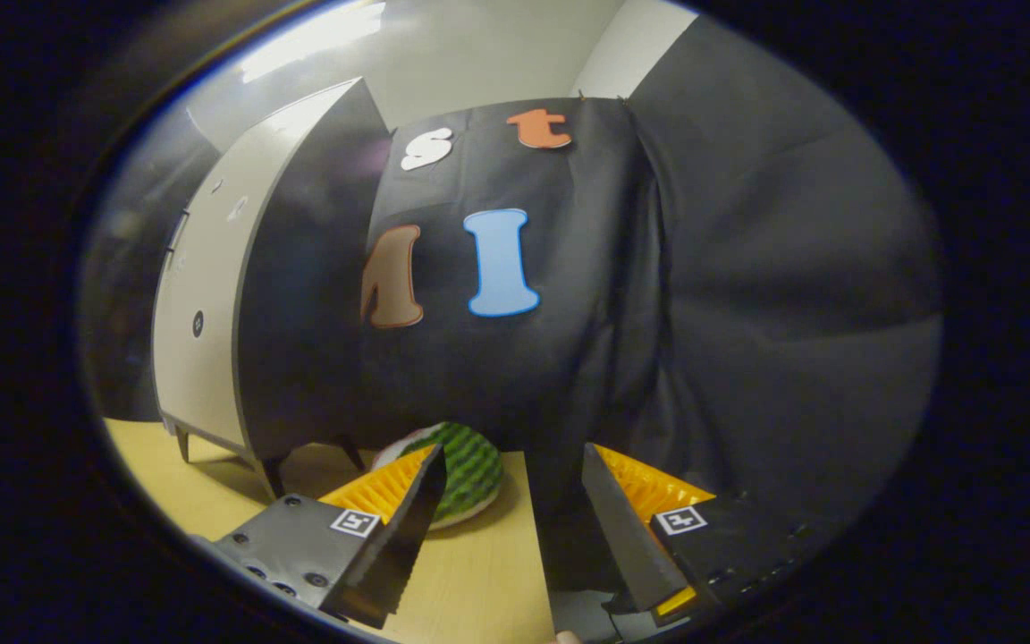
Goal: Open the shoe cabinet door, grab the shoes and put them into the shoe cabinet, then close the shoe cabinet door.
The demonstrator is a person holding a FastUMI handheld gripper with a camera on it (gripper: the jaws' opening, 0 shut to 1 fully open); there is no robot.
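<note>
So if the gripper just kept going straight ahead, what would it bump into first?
Probably the black cloth wall. The open gripper points at it with nothing between its fingers. The green striped slipper sits just beyond one fingertip, slightly off that line, though depth is hard to judge.

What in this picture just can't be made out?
- Shoe cabinet, gripper view: its inside is hidden; the door looks shut.
- Green striped, watermelon-like thing: one finger covers part, so what it is stays unclear.
- Hand-held gripper, fingers open, empty: its body is cut off.
- Wooden table: black cloth covers its far part.
</note>
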